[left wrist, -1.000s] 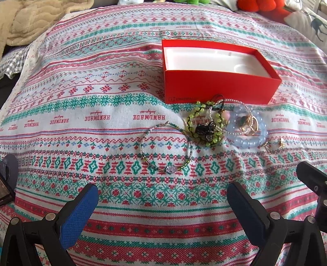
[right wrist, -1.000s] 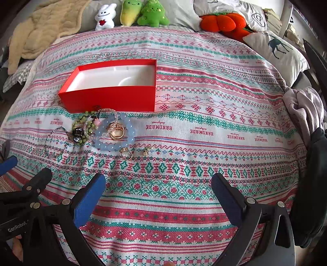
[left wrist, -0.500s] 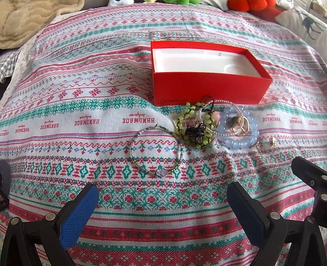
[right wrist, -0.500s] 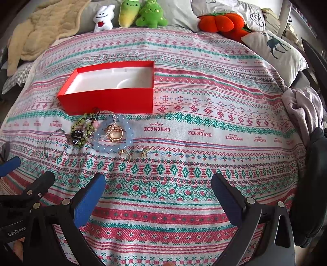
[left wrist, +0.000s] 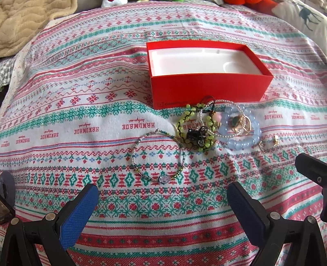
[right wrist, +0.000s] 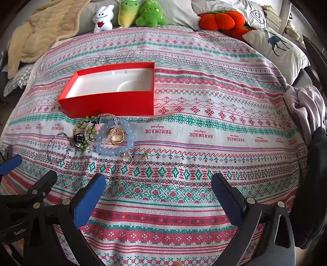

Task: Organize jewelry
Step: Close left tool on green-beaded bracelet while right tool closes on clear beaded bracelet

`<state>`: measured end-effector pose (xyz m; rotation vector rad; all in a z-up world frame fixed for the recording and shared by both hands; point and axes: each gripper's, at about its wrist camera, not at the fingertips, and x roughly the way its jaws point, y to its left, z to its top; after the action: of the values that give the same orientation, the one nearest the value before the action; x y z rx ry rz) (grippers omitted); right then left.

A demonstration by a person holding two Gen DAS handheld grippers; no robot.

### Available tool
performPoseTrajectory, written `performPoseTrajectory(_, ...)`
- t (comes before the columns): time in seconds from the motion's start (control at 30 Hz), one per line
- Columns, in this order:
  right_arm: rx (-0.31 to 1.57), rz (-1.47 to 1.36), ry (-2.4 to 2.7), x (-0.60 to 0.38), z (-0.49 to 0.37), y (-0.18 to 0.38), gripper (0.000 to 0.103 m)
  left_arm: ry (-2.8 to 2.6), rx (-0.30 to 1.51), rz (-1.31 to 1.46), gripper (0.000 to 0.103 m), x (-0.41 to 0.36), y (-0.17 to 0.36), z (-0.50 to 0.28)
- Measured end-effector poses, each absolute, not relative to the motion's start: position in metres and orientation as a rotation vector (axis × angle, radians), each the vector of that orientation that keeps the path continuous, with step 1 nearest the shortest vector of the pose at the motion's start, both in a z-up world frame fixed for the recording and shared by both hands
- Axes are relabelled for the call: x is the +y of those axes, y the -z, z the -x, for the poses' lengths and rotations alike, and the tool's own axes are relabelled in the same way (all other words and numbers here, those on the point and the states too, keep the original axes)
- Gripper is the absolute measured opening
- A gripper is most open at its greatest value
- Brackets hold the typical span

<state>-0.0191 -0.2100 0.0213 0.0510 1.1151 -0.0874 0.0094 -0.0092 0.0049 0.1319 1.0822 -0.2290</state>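
An open red box [left wrist: 206, 71] with a white empty inside sits on the patterned cloth; it also shows in the right wrist view [right wrist: 110, 92]. In front of it lies a pile of jewelry: a thin beaded bracelet [left wrist: 158, 155], a green bead bracelet [left wrist: 194, 129], a pale blue bead bracelet [left wrist: 241, 129] [right wrist: 115, 137] with gold rings inside, and a loose gold ring [right wrist: 126, 158] and an earring [right wrist: 146, 155]. My left gripper [left wrist: 163, 206] is open and empty, just short of the thin bracelet. My right gripper [right wrist: 158, 200] is open and empty, to the right of the pile.
A beige blanket [right wrist: 40, 30] lies at the back left. Plush toys [right wrist: 141, 14] and an orange pumpkin cushion [right wrist: 222, 20] line the far edge. A deer pillow [right wrist: 276, 47] and crumpled clothes [right wrist: 304, 108] sit at the right edge.
The left wrist view has shifted a little: the box and the jewelry pile drift left, then sit slightly lower and closer. The right gripper has barely moved. Both stay open.
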Motion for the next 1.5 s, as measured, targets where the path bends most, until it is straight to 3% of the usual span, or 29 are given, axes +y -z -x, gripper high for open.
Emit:
performPoseTrajectory(0.3, 1.240, -0.177, -0.025, -0.215, -0.009, -0.017, 0.103, 0.314, 1.096, -0.183, 0.103, -0.003, -0.016, -0.037)
performPoseTrajectory(0.63, 1.206, -0.213, -0.168, -0.221, -0.037, -0.007, 0.103, 0.416, 1.053, -0.211, 0.101, 0.007, -0.002, -0.057)
performPoseTrajectory(0.73, 1.228, -0.261, -0.177, -0.227, -0.045, 0.002, 0.102, 0.471, 1.080, -0.191, 0.094, 0.007, 0.001, -0.061)
performPoseTrajectory(0.83, 1.233, -0.263, -0.169, -0.231, -0.052, 0.005, 0.095, 0.496, 1.093, -0.209, 0.083, 0.006, 0.005, -0.061)
performPoseTrajectory(1.0, 1.260, -0.303, -0.160, -0.237, -0.061, 0.014, 0.077, 0.498, 1.124, -0.204, 0.069, 0.012, 0.012, -0.066)
performPoseTrajectory(1.07, 1.254, -0.292, -0.167, -0.235, -0.065, 0.012, 0.072, 0.494, 1.138, -0.185, 0.055, 0.014, 0.015, -0.069)
performPoseTrajectory(1.23, 1.238, -0.265, -0.203, -0.225, -0.076, 0.008, 0.057, 0.496, 1.157, -0.179, 0.037, 0.016, 0.021, -0.071)
performPoseTrajectory(1.5, 1.227, -0.223, -0.259, -0.199, -0.097, 0.011, 0.037, 0.487, 1.170, -0.214, 0.015, 0.011, 0.029, -0.072)
